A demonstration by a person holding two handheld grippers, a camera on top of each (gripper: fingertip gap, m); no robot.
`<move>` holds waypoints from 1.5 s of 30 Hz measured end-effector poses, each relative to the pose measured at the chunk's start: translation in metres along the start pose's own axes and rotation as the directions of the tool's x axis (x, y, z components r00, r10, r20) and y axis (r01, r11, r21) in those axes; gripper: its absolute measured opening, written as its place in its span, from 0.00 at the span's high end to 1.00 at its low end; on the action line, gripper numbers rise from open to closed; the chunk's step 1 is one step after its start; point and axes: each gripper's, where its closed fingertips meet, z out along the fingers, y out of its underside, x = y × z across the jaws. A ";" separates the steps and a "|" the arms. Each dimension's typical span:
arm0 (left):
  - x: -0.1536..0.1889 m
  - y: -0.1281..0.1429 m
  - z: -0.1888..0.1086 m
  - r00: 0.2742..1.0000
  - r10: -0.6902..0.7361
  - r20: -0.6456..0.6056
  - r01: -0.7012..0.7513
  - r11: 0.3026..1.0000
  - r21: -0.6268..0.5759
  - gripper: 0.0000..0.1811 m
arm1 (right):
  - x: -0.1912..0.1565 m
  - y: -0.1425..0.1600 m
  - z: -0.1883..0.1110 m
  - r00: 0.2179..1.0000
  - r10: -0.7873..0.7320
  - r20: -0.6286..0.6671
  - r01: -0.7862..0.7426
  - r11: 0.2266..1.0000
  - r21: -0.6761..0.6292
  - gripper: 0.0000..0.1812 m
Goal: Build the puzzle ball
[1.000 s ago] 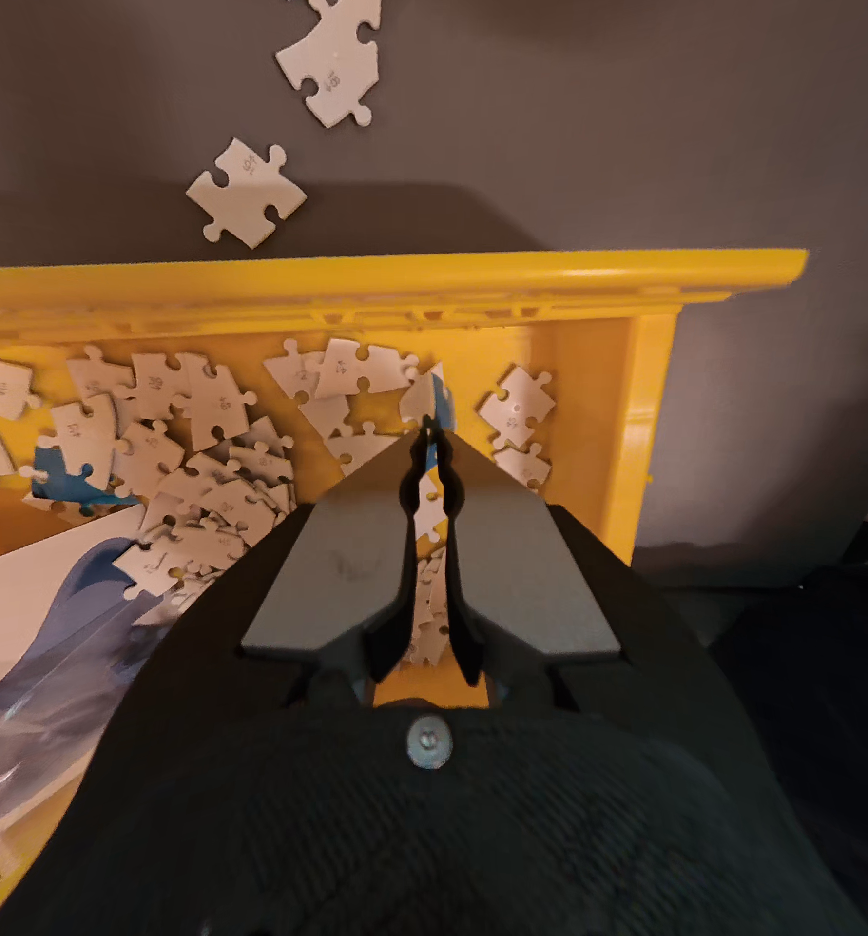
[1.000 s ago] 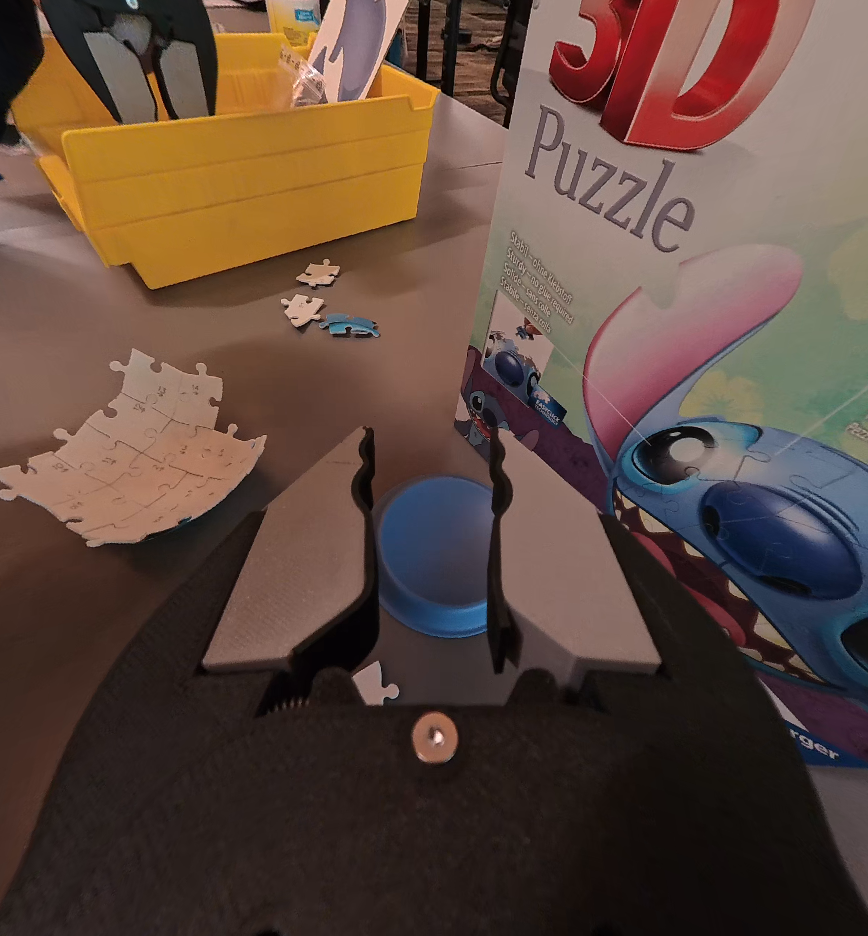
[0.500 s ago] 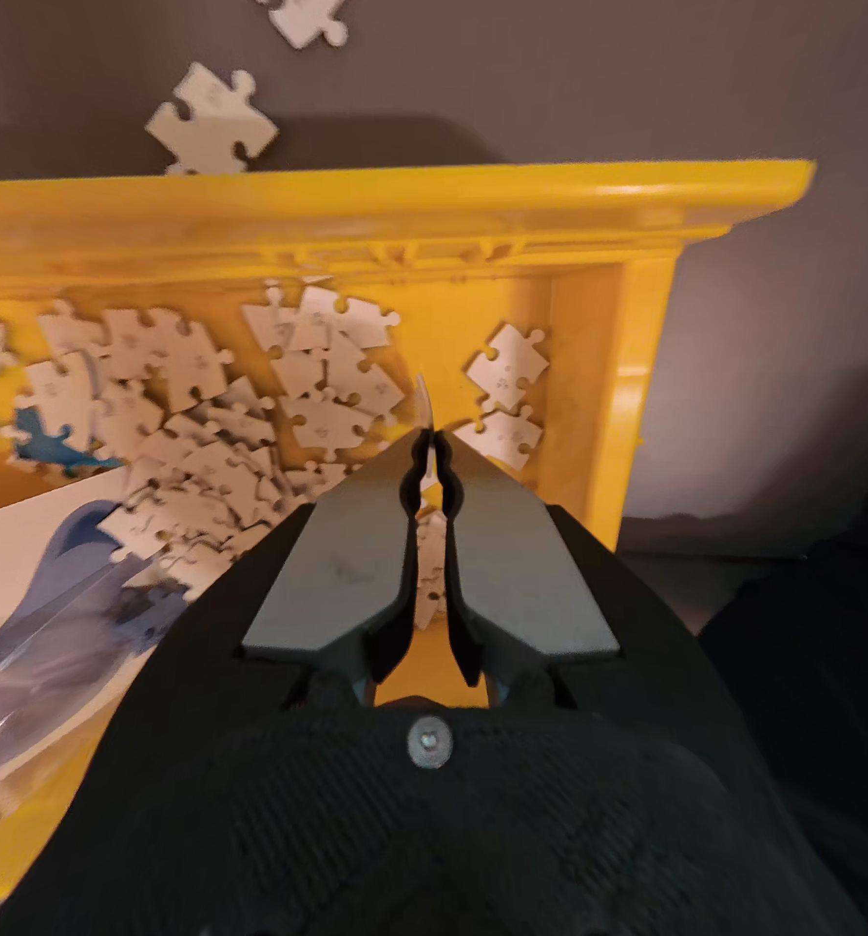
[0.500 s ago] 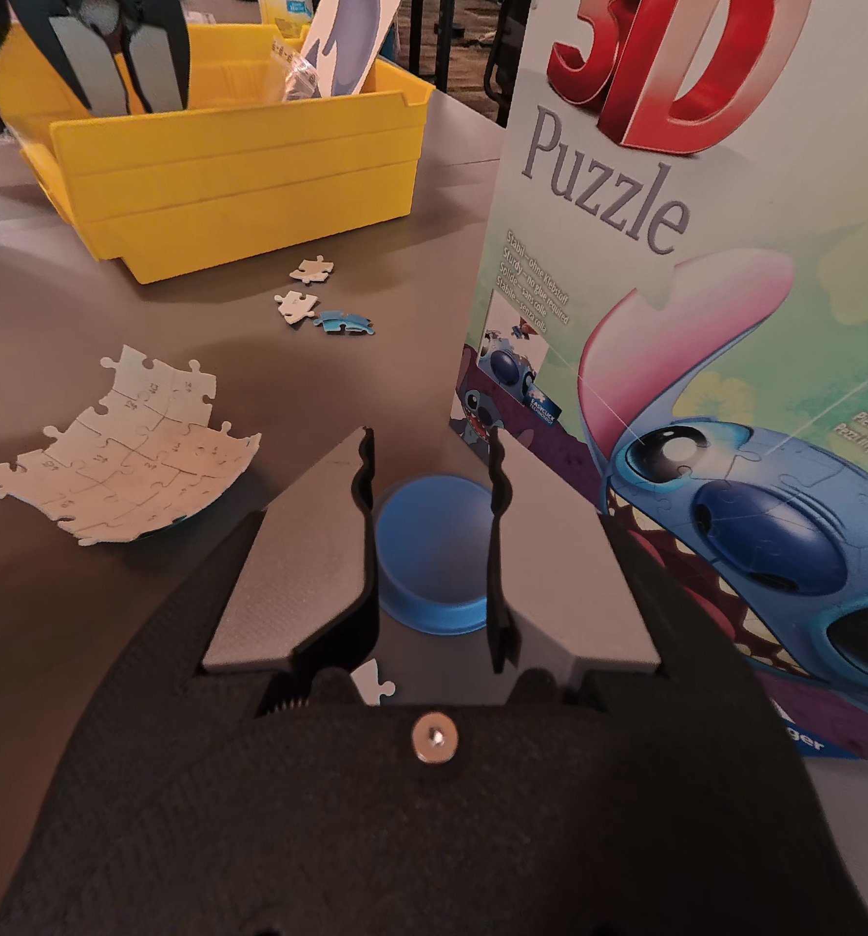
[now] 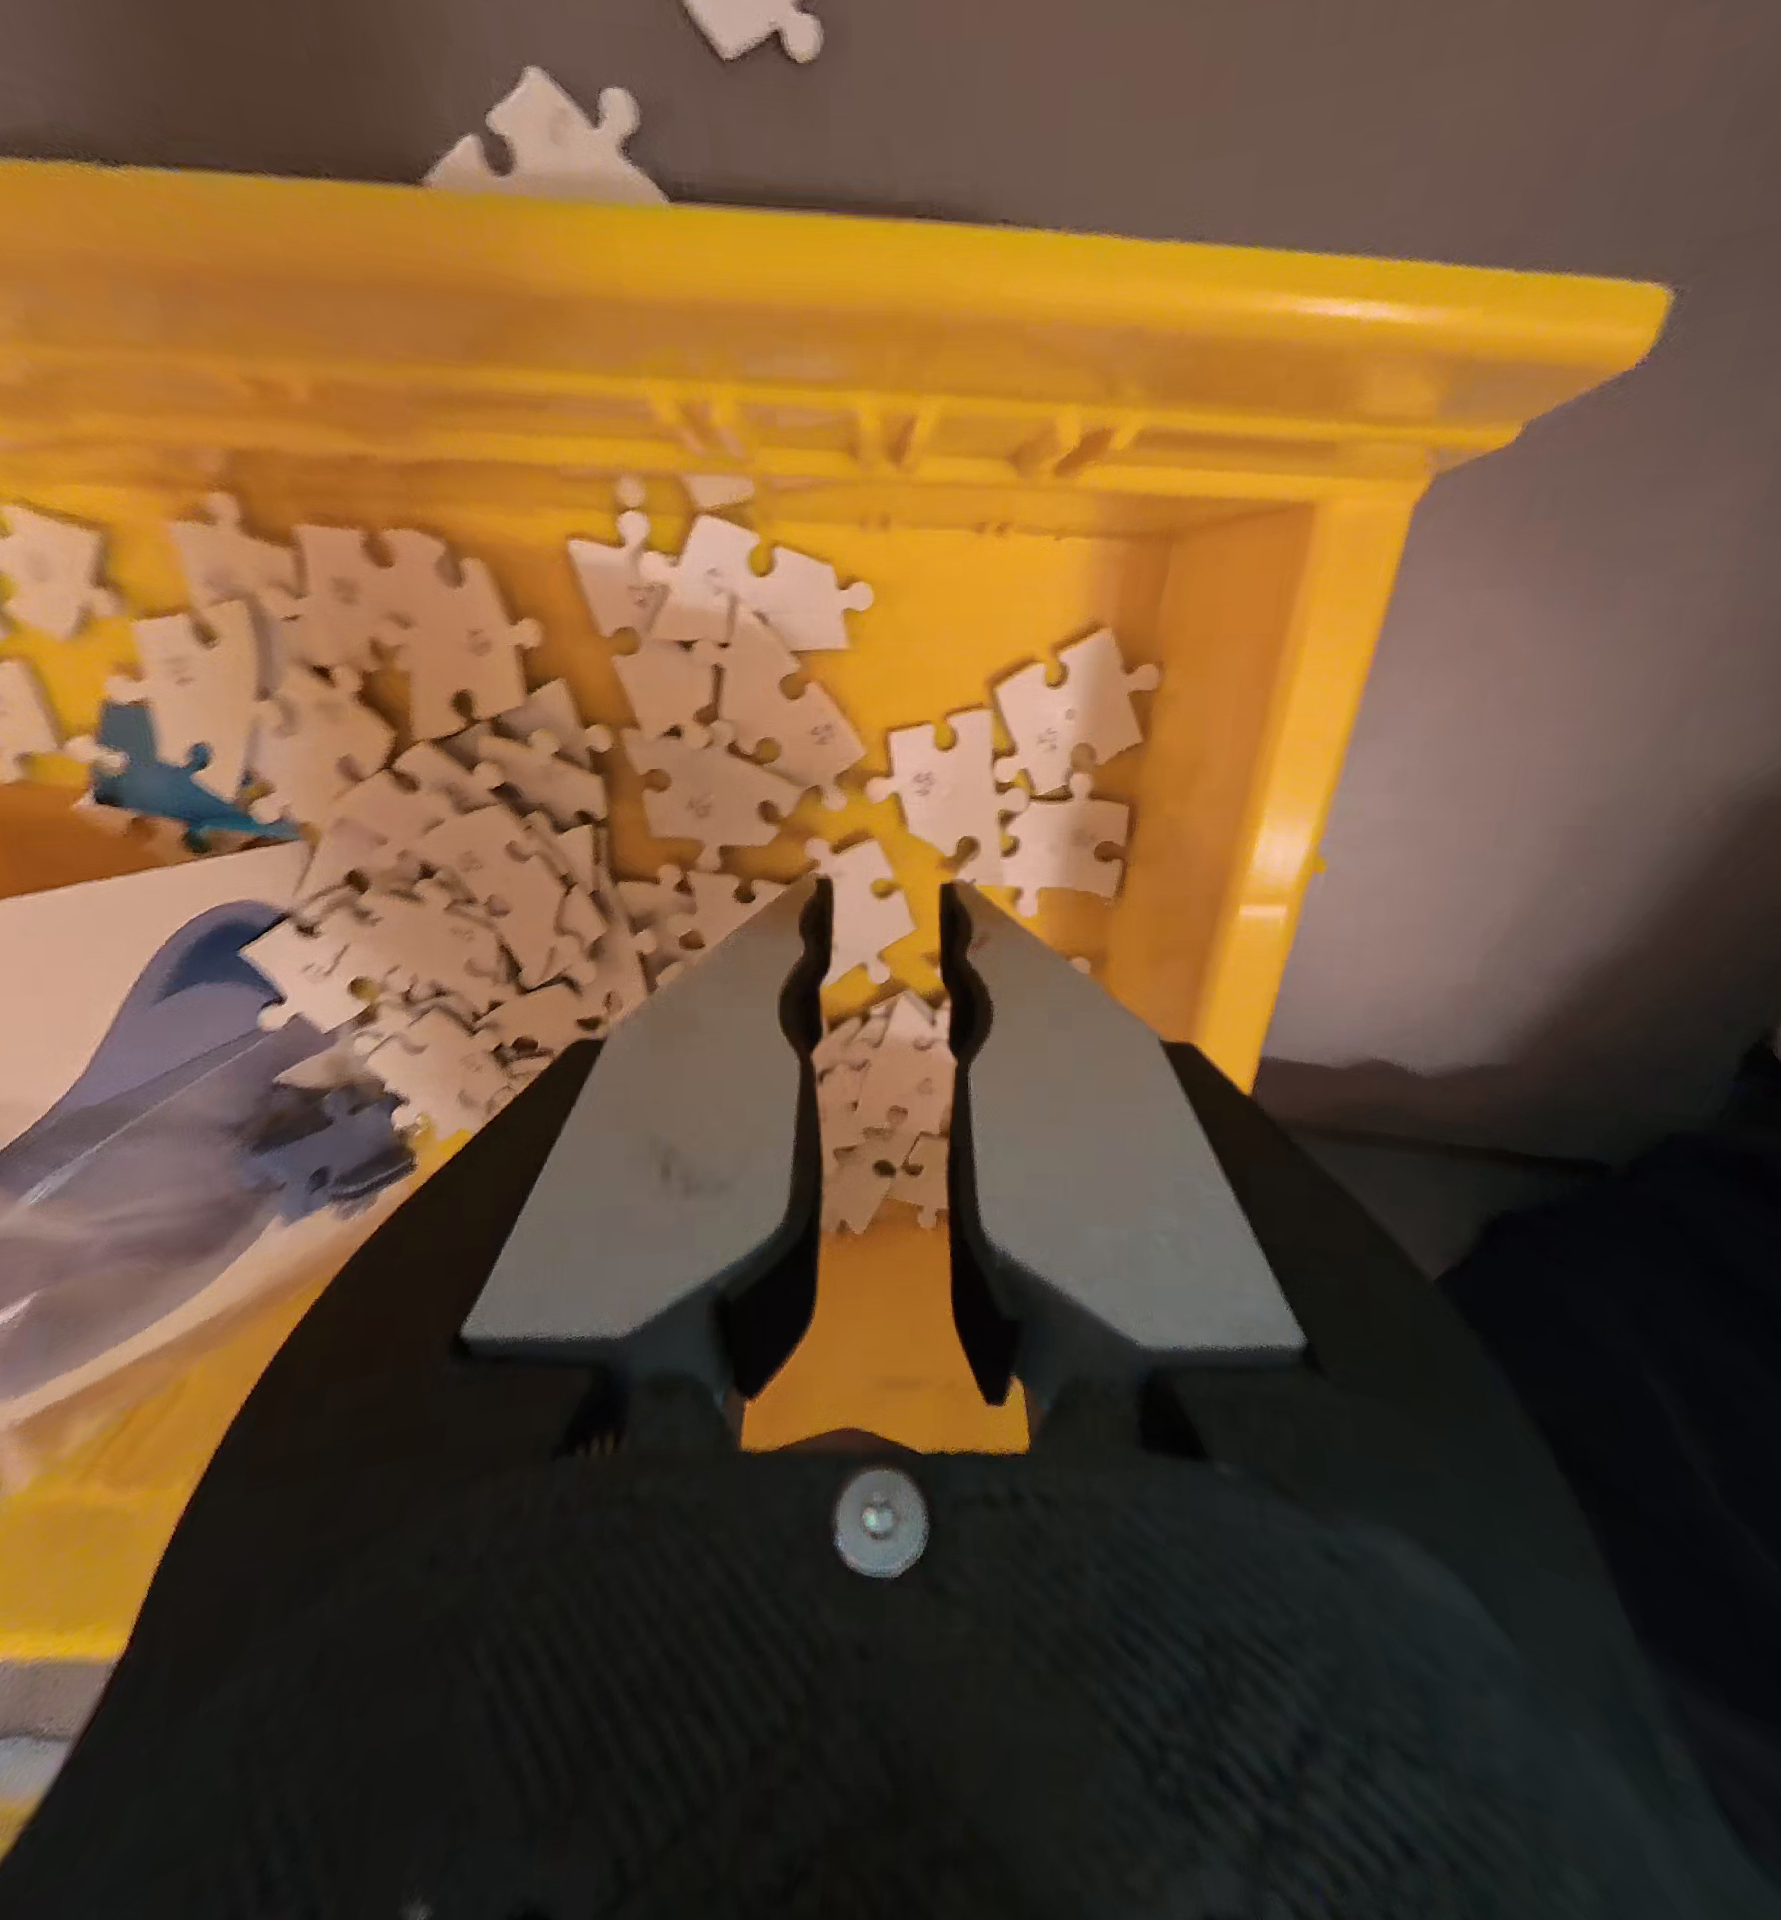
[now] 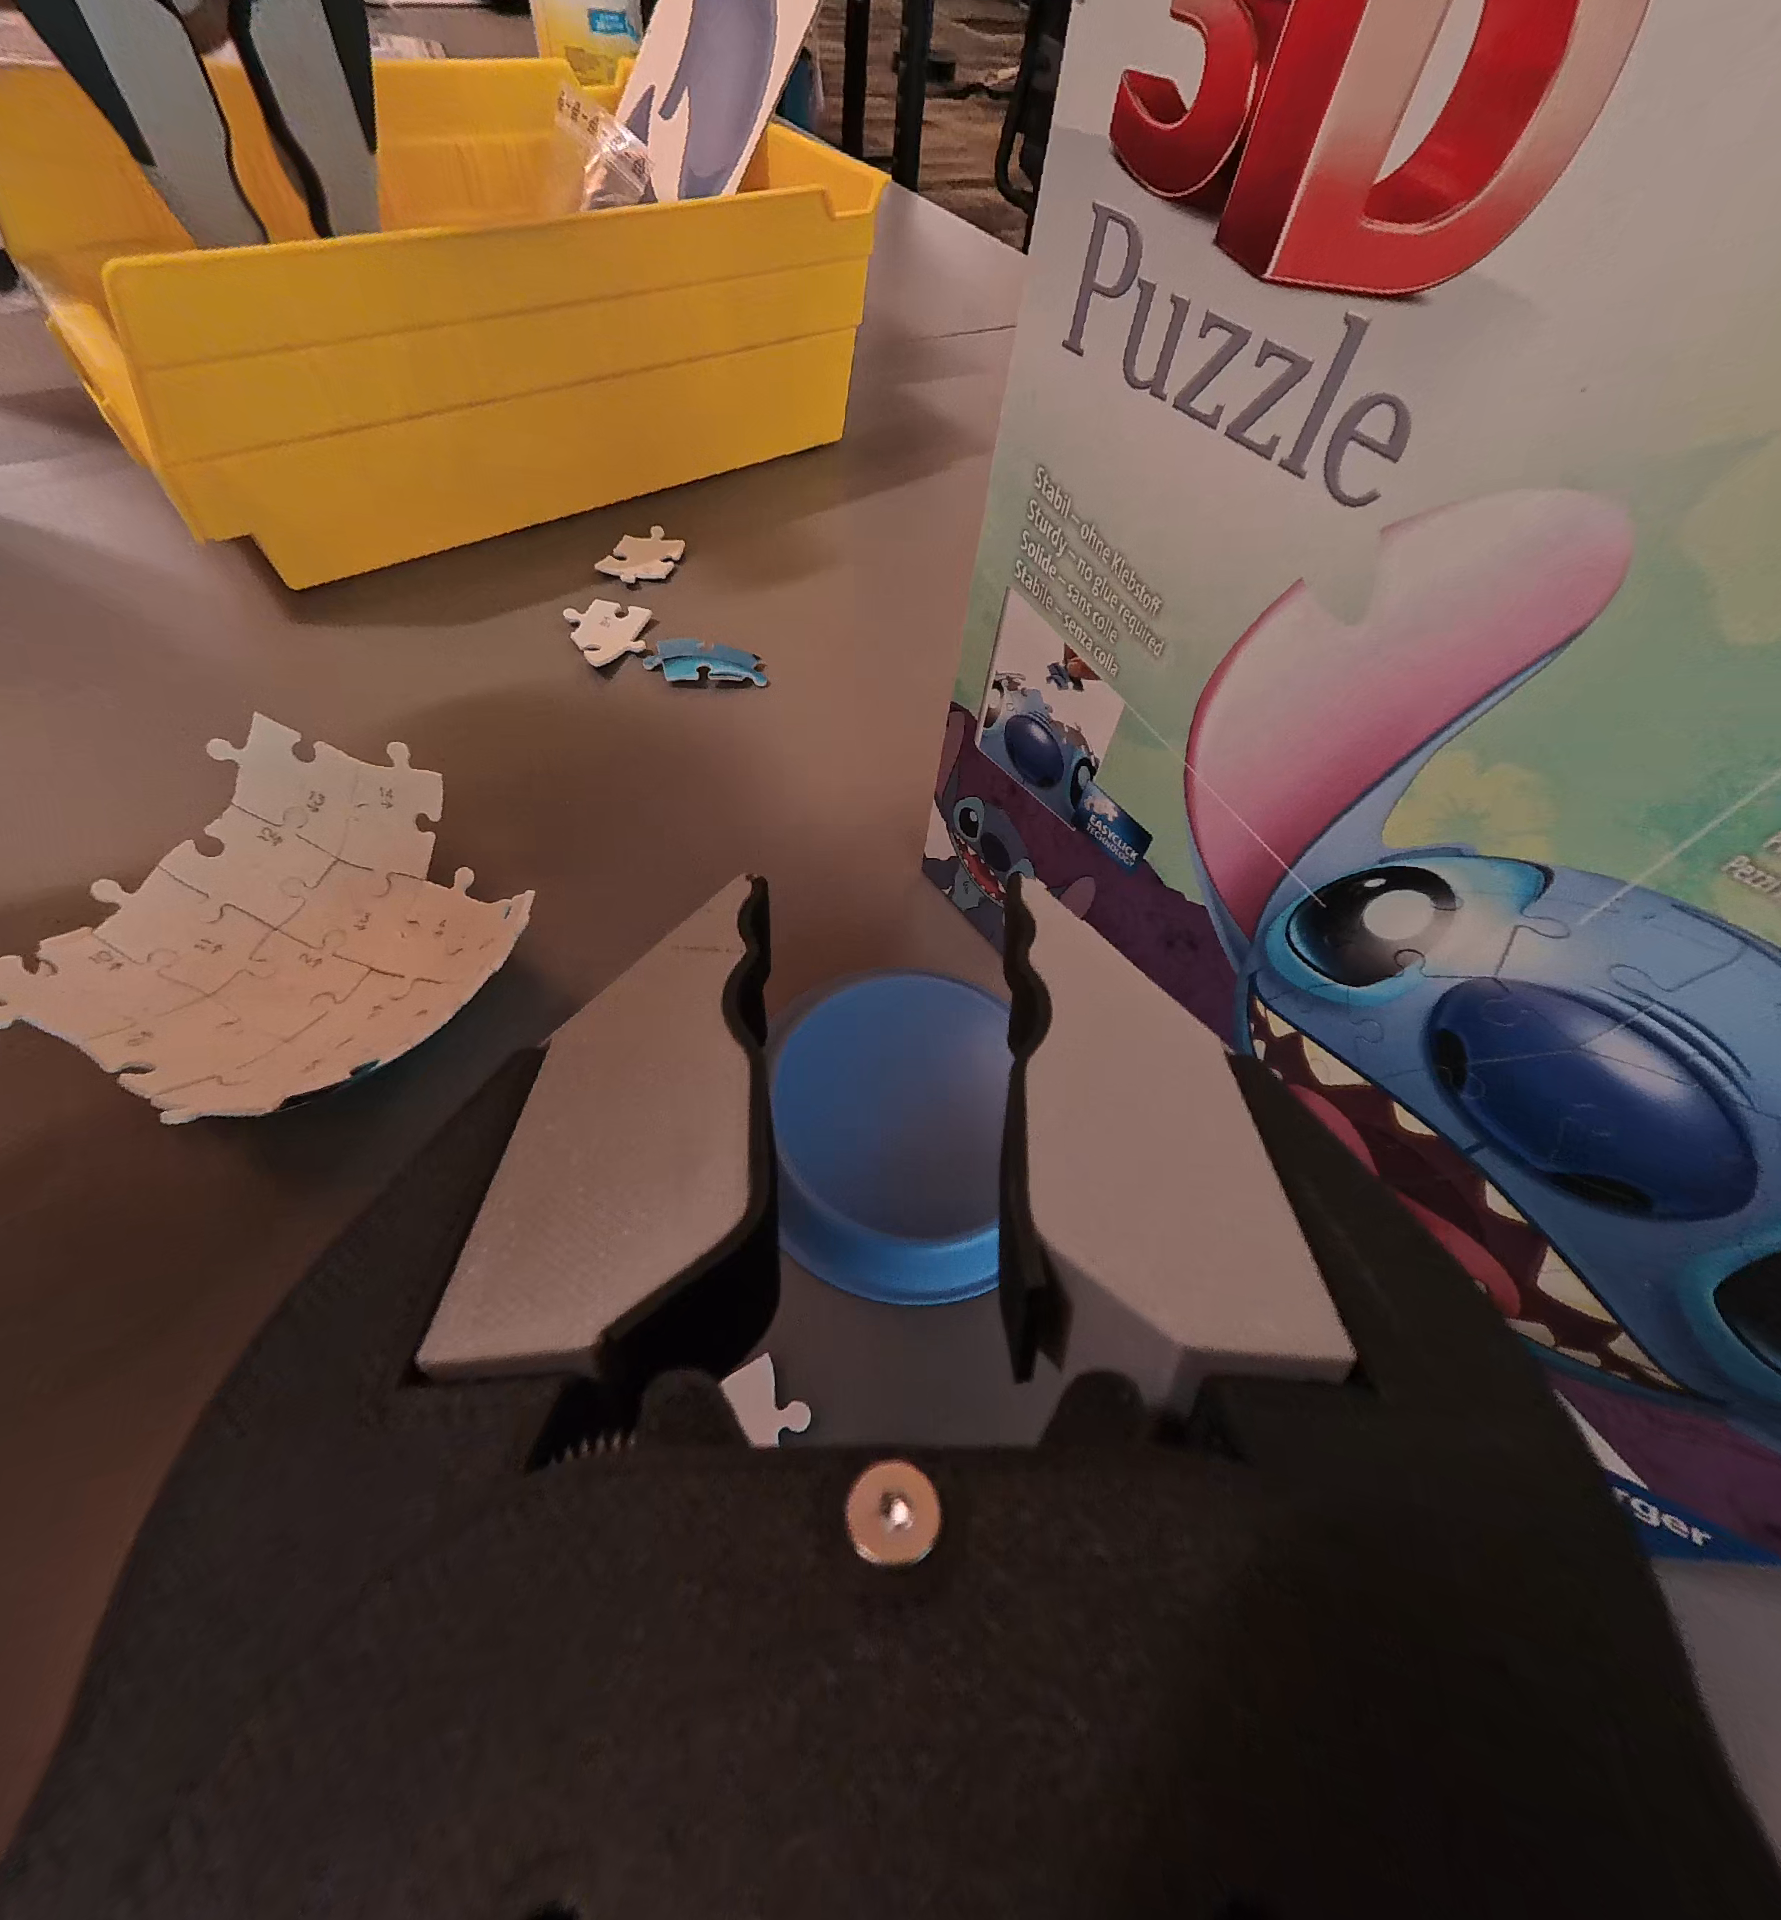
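We see a curved shell of joined white puzzle pieces (image 6: 242, 935) lying concave side up on the grey table; loose white pieces (image 5: 512, 831) fill the yellow plastic bin (image 5: 761, 301).

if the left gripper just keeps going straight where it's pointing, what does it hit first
Most likely the loose puzzle pieces on the floor of the yellow bin. The left gripper is open and aims down at that pile; depth is hard to judge.
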 end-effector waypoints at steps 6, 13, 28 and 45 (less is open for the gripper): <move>0.007 0.028 -0.001 0.997 -0.075 -0.035 0.072 0.994 -0.077 0.96 | -0.001 0.001 0.002 1.000 0.002 0.003 -0.002 1.000 -0.006 0.77; 0.001 0.066 0.003 0.962 -0.273 -0.011 0.263 0.938 -0.224 0.98 | -0.002 0.003 0.004 1.000 0.002 0.007 -0.002 1.000 -0.010 0.77; 0.006 0.047 0.021 0.971 -0.217 -0.105 0.186 0.952 -0.244 1.00 | 0.017 -0.015 -0.019 0.990 -0.062 -0.128 0.072 0.995 0.075 0.83; 0.006 0.049 0.023 0.982 -0.161 -0.103 0.128 0.954 -0.270 0.99 | 0.020 0.005 -0.008 0.994 -0.035 -0.100 0.036 0.999 0.014 0.84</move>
